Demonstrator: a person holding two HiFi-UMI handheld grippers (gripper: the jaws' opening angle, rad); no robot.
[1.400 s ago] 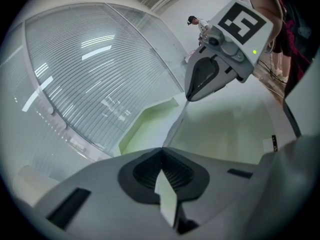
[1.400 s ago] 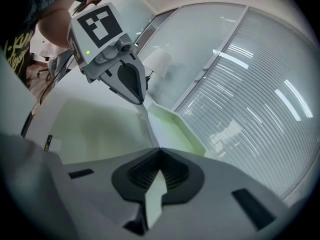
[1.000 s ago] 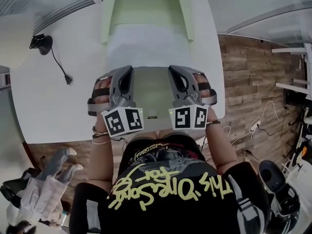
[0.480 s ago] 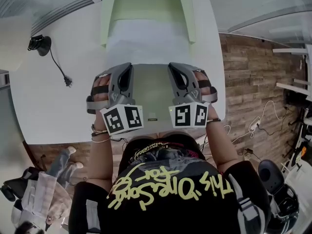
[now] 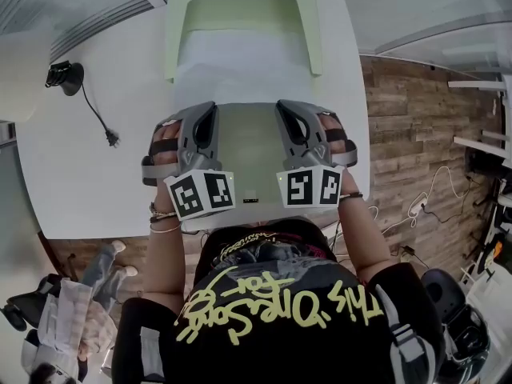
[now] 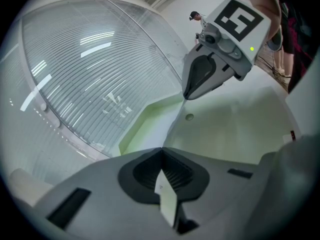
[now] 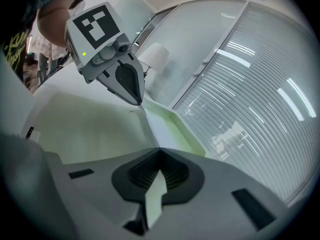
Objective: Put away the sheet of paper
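Sheet of paper [image 5: 244, 146] sits mid-frame, stretched between both tools, its far end reaching toward the green tray [image 5: 172, 30] at top centre. Hardly anything has moved this past second. The left tool [image 5: 206, 114] and right tool [image 5: 285, 110] stay clenched on its near edge, so the sheet isn't let go yet.

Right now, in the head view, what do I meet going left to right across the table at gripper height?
plug → left gripper → sheet of paper → right gripper → wood floor
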